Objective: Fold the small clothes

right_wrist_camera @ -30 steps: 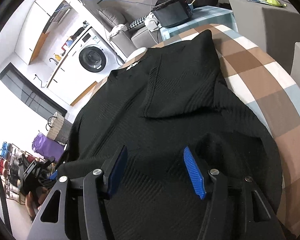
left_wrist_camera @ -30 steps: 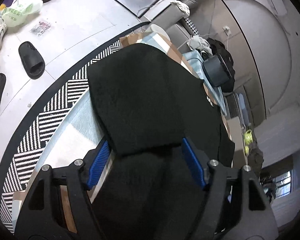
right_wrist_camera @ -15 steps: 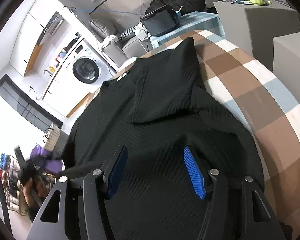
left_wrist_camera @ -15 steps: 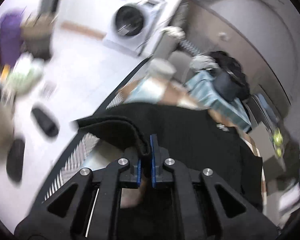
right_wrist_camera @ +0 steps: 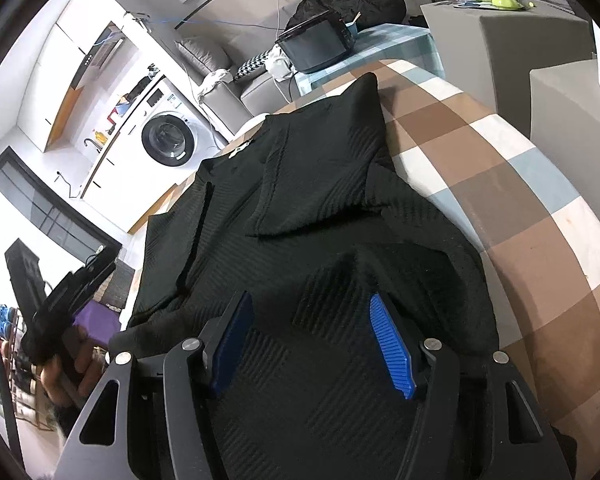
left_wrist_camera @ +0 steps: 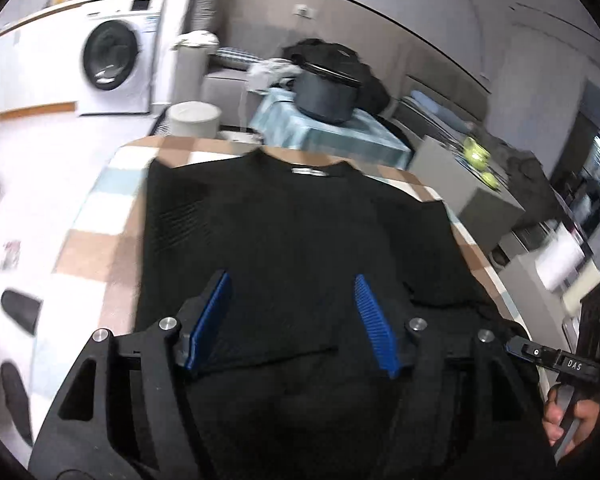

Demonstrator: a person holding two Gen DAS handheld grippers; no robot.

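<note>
**Sweater lies lengthwise ahead of both tongs**

A laundry corner with a washing machine (left_wrist_camera: 110, 60) backs the checked desk (right_wrist_camera: 512, 184), where the black sweater (left_wrist_camera: 292, 240) lies flat, collar at the far end and hem nearest, both sleeves folded in. The left tongs (left_wrist_camera: 292, 316) have just been opening and now stand wide with nothing pinched. The right tongs (right_wrist_camera: 312, 340) hang wide over the near hem, probably nearer the cloth, though blur makes that uncertain.
</note>
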